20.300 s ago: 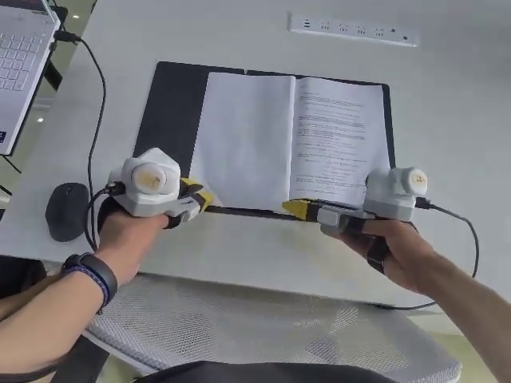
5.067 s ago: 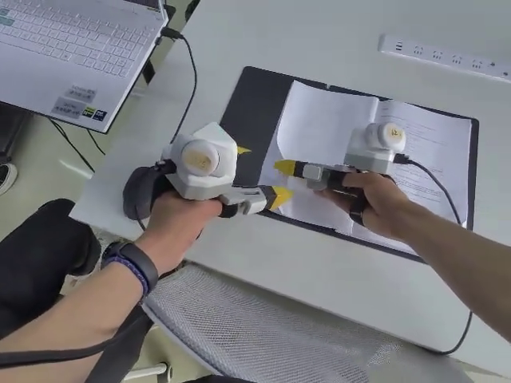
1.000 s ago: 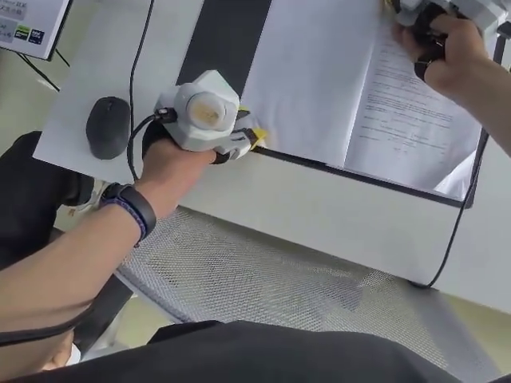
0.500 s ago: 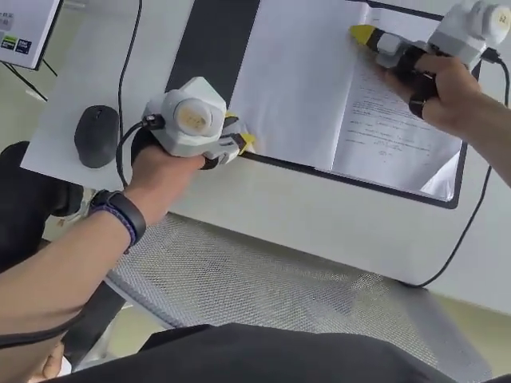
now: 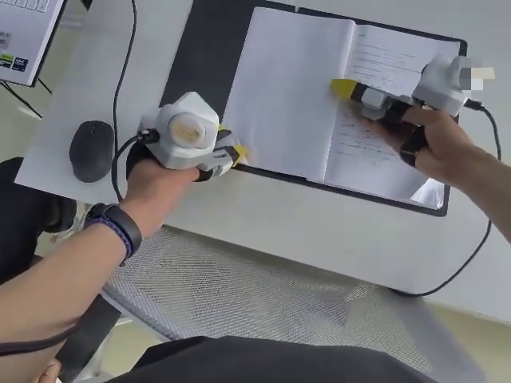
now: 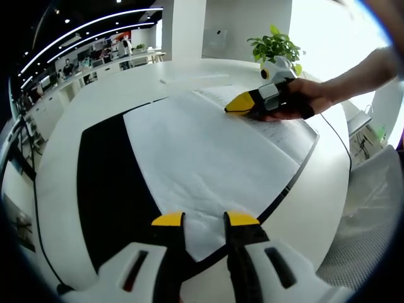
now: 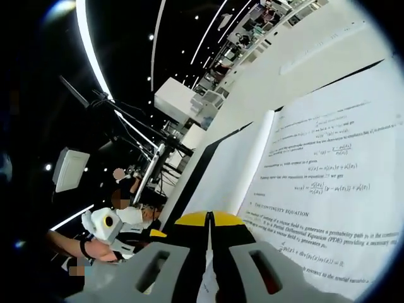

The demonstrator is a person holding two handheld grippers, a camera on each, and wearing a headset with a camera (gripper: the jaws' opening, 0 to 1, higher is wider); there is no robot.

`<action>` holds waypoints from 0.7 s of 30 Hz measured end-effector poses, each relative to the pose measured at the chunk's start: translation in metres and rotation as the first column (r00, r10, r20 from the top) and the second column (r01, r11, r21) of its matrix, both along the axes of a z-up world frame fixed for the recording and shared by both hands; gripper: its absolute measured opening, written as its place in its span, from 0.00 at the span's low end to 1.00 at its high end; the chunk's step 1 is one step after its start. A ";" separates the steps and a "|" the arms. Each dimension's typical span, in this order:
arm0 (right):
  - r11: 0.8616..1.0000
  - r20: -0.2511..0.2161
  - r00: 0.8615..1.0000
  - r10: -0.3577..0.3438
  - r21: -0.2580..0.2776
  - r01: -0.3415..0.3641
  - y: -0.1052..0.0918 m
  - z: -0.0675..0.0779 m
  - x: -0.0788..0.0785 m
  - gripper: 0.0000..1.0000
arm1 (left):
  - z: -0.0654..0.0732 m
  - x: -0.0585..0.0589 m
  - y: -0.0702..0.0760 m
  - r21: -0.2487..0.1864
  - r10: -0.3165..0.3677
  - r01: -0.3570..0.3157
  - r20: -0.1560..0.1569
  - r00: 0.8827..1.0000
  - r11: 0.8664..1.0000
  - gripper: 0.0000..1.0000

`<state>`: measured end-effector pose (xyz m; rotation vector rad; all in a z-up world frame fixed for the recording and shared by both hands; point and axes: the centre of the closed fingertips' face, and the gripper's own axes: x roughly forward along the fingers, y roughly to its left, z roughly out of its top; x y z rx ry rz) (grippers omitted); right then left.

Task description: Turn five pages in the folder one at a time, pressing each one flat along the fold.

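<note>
Moved since half a second ago: right gripper point(image 5: 343, 87), from the top of the fold point(image 5: 334, 120) to roughly a third of the way down it, toward the person.

Right gripper: jaws together, nothing between them. Its yellow tips lie on the printed right-hand page point(image 5: 375, 152), just beside the fold. The right gripper view shows the tips point(image 7: 209, 219) meeting with no gap.

Left gripper point(image 5: 235, 152): jaws a little apart, at the near left corner of the blank left-hand page point(image 5: 283, 88). The left gripper view shows the gap between the tips point(image 6: 205, 219), with the page corner under them. I cannot tell whether they touch the paper.

Folder point(image 5: 200, 64): black, lying open and flat on the white desk point(image 5: 319, 231). A bare black strip shows left of the blank page.

Seen from the right gripper: the print can be read as equations under a heading, "CONTINUITY EQUATION". In the head view it is only grey lines.

Seen from the left gripper: the right gripper point(image 6: 243, 104) in its hand across the pages, and a potted plant point(image 6: 273, 45) beyond.

Seen from the head: dark mouse point(image 5: 90, 150) on the desk left of the folder, laptop point(image 5: 20, 40) at the far left corner, and a mesh chair seat point(image 5: 263, 295) below the desk edge.
</note>
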<state>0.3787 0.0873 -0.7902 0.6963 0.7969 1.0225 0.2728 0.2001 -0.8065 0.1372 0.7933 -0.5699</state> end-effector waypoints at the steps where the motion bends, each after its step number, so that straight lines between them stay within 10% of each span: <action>1: 1.000 -0.003 1.000 0.012 0.002 -0.012 0.000 0.000 -0.008 0.00 | 0.000 0.000 0.000 -0.002 0.001 -0.001 0.000 1.000 1.000 0.23; 21: 0.996 -0.051 0.995 0.084 0.015 -0.083 0.002 0.002 -0.098 0.00 | -0.004 0.002 0.000 -0.012 0.014 -0.014 0.002 1.000 1.000 0.22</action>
